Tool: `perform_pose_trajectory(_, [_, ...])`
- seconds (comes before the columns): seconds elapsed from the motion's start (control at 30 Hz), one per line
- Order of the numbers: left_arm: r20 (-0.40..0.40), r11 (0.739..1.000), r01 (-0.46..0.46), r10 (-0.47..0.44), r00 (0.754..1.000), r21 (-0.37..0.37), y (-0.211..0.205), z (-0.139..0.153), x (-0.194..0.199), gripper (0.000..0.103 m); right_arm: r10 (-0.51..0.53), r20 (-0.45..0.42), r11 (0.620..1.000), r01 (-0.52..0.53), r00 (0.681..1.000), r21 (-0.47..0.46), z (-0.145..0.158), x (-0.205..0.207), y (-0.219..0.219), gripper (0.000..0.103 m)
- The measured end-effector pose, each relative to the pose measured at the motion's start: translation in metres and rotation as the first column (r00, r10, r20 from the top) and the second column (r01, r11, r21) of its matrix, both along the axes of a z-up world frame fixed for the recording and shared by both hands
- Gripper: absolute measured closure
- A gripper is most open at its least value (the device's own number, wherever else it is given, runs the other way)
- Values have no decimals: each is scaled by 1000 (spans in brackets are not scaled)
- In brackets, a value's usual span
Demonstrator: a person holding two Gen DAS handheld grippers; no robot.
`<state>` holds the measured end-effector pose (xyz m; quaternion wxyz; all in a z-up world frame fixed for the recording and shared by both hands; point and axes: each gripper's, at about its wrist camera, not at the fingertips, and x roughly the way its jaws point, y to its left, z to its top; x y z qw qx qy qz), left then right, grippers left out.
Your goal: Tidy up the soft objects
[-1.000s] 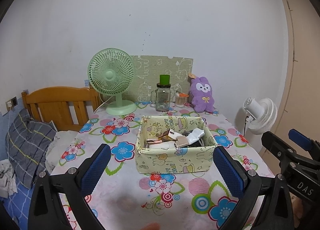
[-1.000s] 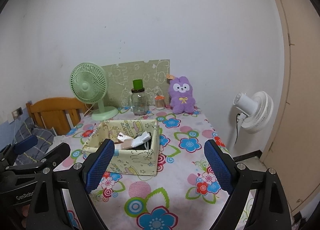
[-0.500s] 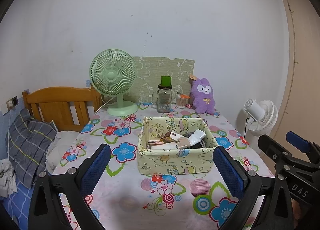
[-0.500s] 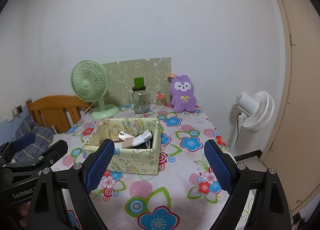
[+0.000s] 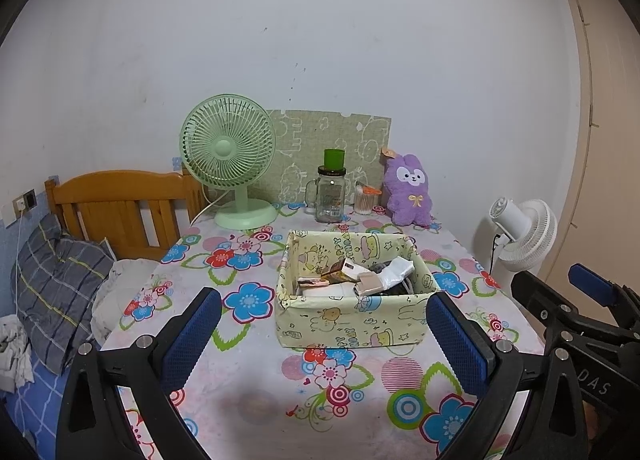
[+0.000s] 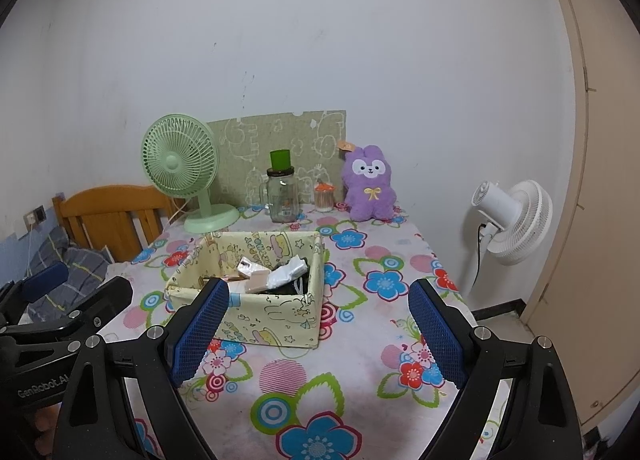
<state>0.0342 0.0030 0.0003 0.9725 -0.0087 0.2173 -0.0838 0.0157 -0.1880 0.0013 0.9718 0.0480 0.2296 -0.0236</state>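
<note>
A purple plush bunny (image 5: 410, 195) sits upright at the back of the flowered table, against the wall; it also shows in the right wrist view (image 6: 370, 184). A pale yellow fabric box (image 5: 352, 324) with small items inside stands mid-table, also in the right wrist view (image 6: 276, 316). My left gripper (image 5: 326, 336) is open and empty, held above the table's near edge in front of the box. My right gripper (image 6: 318, 330) is open and empty, to the right of the left one.
A green desk fan (image 5: 230, 155), a glass jar with a green lid (image 5: 330, 195), a small orange-lidded cup (image 5: 364, 199) and a green board line the back. A white floor fan (image 5: 524, 236) stands right of the table. A wooden bed headboard (image 5: 120, 203) and pillow are left.
Both grippers have drawn slightly back and up, so the table and box sit a little lower and farther in view. Both stay open.
</note>
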Motion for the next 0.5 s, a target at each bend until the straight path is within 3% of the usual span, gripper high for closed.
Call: perform_pose_trajectory(0.5, [5,1000,-9,9,1000,17,0,-1,1,0,-6,9,1000,6,1000,10,2,-3,-3,10])
